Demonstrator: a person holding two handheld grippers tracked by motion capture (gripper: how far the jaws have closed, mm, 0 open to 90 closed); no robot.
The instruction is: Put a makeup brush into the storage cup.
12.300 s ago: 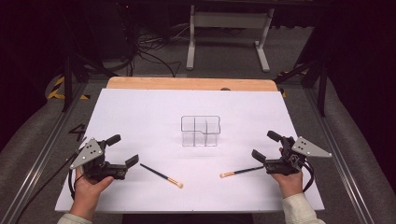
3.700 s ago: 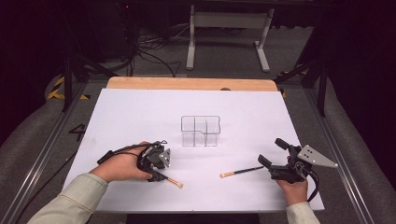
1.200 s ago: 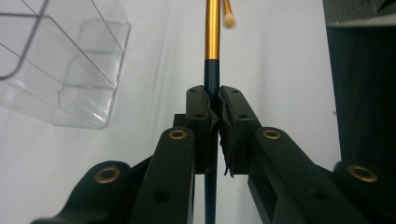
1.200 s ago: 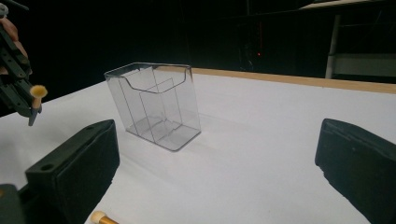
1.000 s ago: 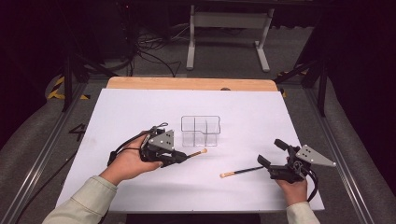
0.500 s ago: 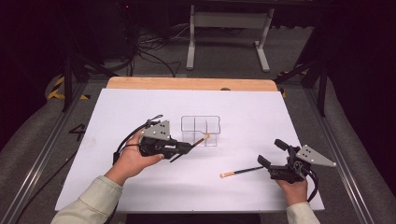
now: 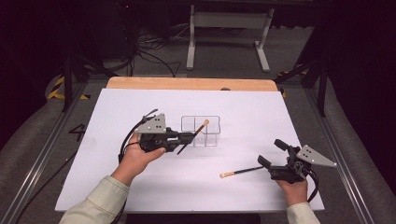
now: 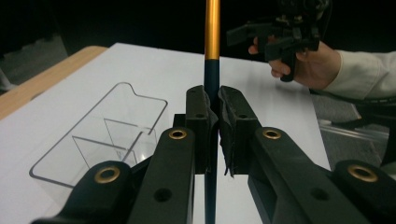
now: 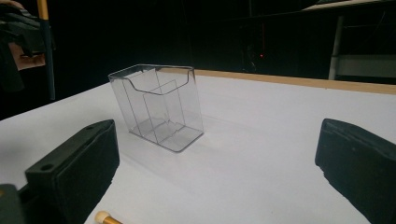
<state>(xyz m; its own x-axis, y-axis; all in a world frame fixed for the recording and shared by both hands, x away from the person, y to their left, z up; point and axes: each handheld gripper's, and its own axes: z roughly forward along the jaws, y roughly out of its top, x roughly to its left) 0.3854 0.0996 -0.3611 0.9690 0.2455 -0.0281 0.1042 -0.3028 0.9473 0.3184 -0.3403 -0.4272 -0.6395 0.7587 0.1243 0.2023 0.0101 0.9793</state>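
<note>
currently left gripper (image 7: 189, 136) clenched on brush (image 7: 192, 137) by clear organizer (image 7: 211, 126); tilt risks clipping its rim. right gripper (image 7: 270, 160) released.

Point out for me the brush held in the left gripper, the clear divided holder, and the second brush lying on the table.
Dark-handled brush with gold ferrule (image 7: 196, 135), high view, on its dark shaft.
Clear plastic divided holder (image 9: 161, 105), right gripper view, on its front wall.
Second dark-handled brush lying flat (image 7: 240, 171), high view, mid-handle.

The left gripper view's top edge crops the brush (image 8: 212, 42).
</note>
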